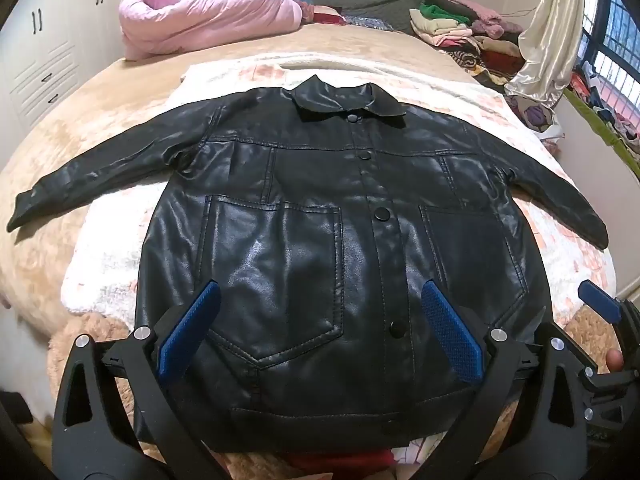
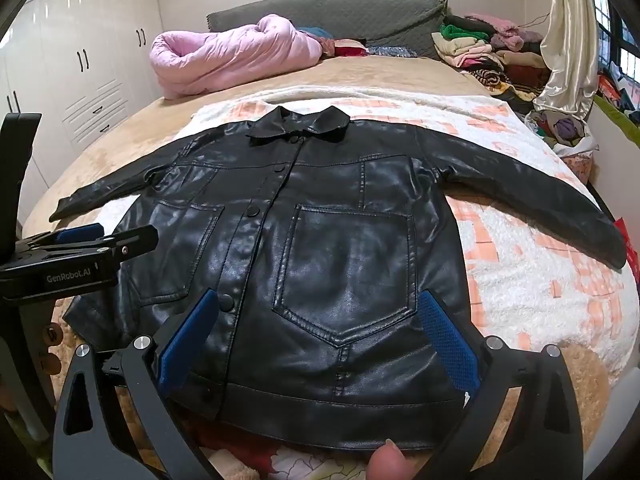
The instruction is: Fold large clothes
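Observation:
A black leather jacket lies flat and face up on the bed, buttoned, collar at the far end, both sleeves spread out to the sides. My left gripper hovers over its lower left pocket, blue pads wide apart, nothing between them. The same jacket fills the right wrist view. My right gripper hangs open above the lower right pocket near the hem. The left gripper shows side-on at that view's left edge, and one blue pad of the right gripper shows at the left view's right edge.
A white and orange fleece blanket lies under the jacket on a tan bedspread. A rolled pink quilt and a pile of clothes sit at the bed's far end. White wardrobes stand left. A fingertip shows at the bottom.

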